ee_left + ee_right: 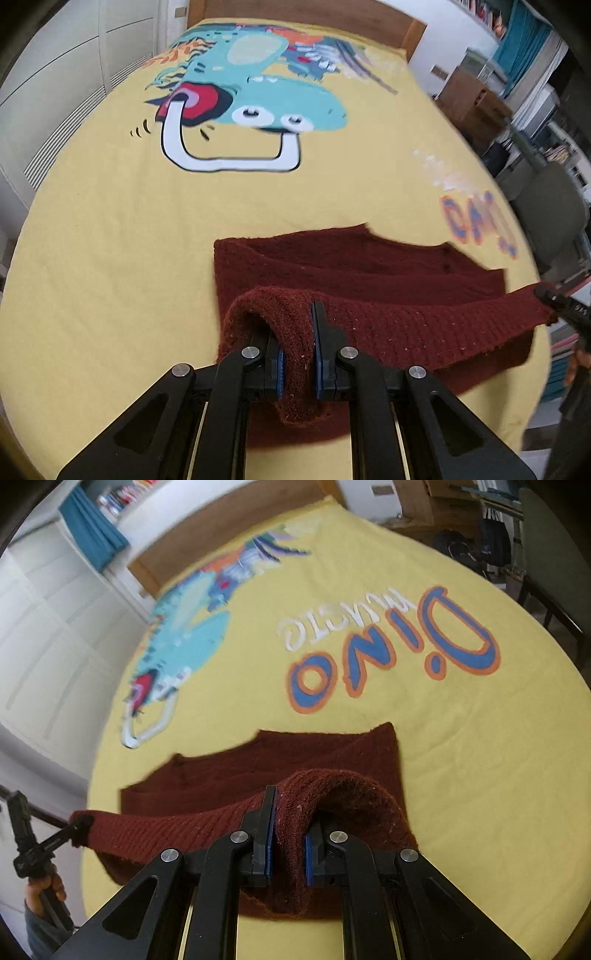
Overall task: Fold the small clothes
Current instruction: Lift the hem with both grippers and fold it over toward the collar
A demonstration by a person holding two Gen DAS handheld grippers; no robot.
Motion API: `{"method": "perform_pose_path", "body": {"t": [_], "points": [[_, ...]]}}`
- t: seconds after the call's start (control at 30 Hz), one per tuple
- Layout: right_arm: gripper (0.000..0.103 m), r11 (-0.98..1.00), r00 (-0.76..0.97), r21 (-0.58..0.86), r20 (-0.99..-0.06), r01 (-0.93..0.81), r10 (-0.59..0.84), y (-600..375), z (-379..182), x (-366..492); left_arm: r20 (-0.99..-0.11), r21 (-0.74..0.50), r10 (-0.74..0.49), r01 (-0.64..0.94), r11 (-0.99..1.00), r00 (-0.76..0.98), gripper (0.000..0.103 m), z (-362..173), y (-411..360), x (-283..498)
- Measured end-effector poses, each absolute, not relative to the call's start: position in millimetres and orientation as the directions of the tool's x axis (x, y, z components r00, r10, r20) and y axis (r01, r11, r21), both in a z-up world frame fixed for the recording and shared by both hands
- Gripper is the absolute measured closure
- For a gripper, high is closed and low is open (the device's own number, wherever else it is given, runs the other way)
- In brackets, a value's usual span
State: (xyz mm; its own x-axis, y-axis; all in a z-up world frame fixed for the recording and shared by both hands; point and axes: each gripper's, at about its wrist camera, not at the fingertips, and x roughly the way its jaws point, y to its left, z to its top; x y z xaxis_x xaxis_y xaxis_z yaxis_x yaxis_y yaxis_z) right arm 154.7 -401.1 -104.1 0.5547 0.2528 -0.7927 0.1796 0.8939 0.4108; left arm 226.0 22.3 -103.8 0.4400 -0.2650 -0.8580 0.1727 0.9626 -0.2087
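Note:
A dark red knitted garment (369, 258) lies on a yellow bedspread (129, 240) with a dinosaur print. My left gripper (299, 354) is shut on the garment's near left corner and holds it lifted above the bed. My right gripper (290, 843) is shut on the near right corner of the same garment (295, 753) and holds it lifted too. The near edge hangs stretched between both grippers, over the part that lies flat. The right gripper also shows at the right edge of the left wrist view (554, 299); the left gripper shows at the left edge of the right wrist view (79, 825).
The bedspread (461, 757) covers a bed with a wooden headboard (314, 14) at the far end. White cupboard doors (55, 74) stand to the left. Shelves, cardboard boxes (472, 99) and a chair (546, 554) stand to the right of the bed.

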Motion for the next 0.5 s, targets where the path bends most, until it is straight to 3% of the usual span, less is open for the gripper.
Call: {"method": "perform_pose_path", "body": {"t": [0.23,0.37,0.43,0.5], "points": [[0.09,0.904,0.438,0.355,-0.87,0.239,0.226,-395,-166,185,-0.896,-0.058,-0.125,0.168,0.984,0.426,0.09,-158,6,236],[0.084,0.911,0.404,0.327,-0.891,0.252,0.208,-393,-185,186,-0.897,-0.011,-0.086,0.173,0.985,0.433,0.084,-167,7,229],[0.073,0.919,0.401,0.309,-0.895,0.246,0.193,-391,-187,185,-0.9,-0.001,-0.079,0.179,0.984,0.428,0.077,-166,5,229],[0.064,0.919,0.408,0.309,-0.893,0.245,0.191,-392,-185,184,-0.9,0.007,-0.07,0.176,0.984,0.429,0.059,-159,3,228]]}}
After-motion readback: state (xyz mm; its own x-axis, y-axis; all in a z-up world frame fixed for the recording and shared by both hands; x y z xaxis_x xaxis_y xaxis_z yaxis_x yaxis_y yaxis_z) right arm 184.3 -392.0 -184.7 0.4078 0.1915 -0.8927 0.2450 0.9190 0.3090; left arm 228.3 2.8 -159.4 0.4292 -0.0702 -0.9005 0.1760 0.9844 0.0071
